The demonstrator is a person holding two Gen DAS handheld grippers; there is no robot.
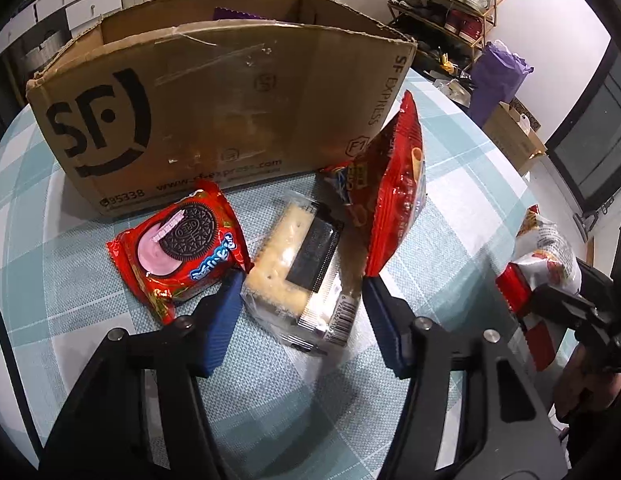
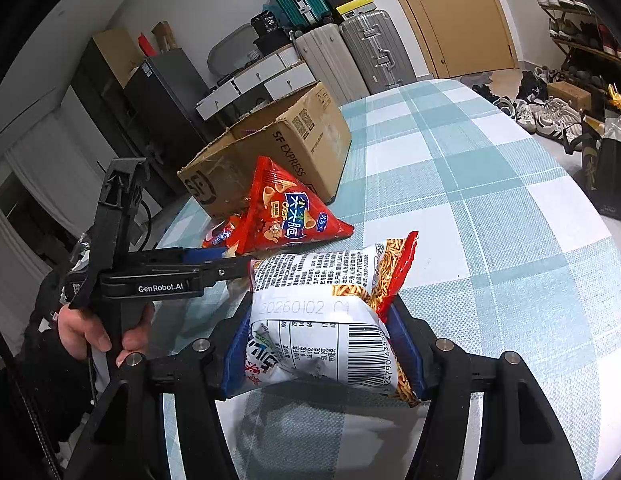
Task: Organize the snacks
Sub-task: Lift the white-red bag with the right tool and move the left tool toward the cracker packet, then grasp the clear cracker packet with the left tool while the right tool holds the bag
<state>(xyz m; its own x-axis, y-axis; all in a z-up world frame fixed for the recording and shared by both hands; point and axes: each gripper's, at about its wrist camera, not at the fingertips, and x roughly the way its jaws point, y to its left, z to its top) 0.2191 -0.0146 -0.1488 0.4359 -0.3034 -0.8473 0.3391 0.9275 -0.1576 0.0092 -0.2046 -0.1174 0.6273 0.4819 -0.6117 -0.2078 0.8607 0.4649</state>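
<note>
Clamping a white noodle bag [image 2: 326, 320] between its blue pads, the right hand-held gripper [image 2: 324, 354] holds it above the table [image 2: 490, 200], barcode end toward the camera, long axis running away. The left hand-held gripper [image 1: 300, 280] stands spread around a cracker pack [image 1: 298, 272], which lies lengthwise toward the box [image 1: 214, 112], between the Oreo pack [image 1: 182, 248] and red chip bag [image 1: 390, 192].
</note>
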